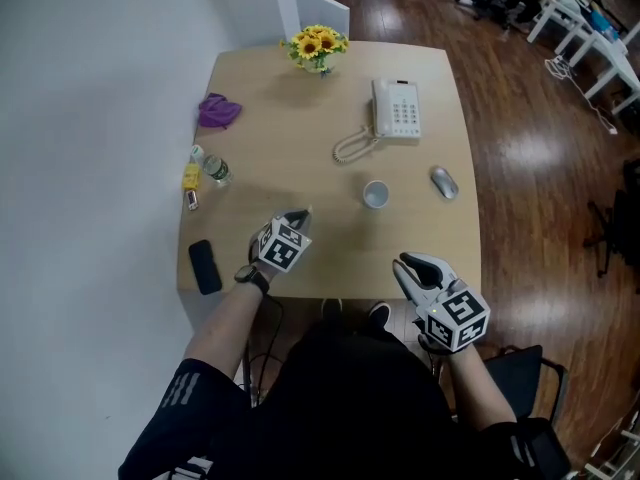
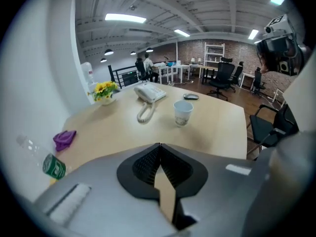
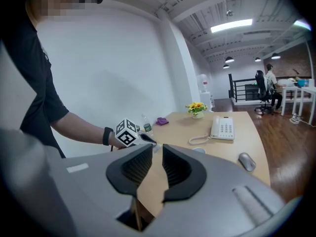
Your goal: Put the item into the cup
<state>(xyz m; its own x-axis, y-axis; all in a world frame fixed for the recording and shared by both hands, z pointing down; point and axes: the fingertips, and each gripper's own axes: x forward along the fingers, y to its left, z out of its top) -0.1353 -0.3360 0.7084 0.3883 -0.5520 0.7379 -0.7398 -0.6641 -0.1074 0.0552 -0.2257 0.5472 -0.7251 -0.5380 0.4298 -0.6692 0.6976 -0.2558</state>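
Note:
A white paper cup (image 1: 375, 195) stands upright near the middle of the wooden table (image 1: 300, 148); in the left gripper view the cup (image 2: 182, 113) is ahead and slightly right. My left gripper (image 1: 300, 214) hovers over the table's near left part, left of the cup, with its jaws closed together and nothing between them (image 2: 159, 144). My right gripper (image 1: 405, 263) is at the table's near edge, right of the cup, jaws a little apart and empty (image 3: 157, 146). A grey computer mouse (image 1: 444, 181) lies right of the cup.
A white desk telephone (image 1: 397, 108) sits behind the cup, sunflowers in a pot (image 1: 317, 46) at the far edge. Along the left side lie a purple cloth (image 1: 218, 111), a small bottle (image 1: 215, 170), a yellow item (image 1: 191, 177) and a black flat device (image 1: 205, 266).

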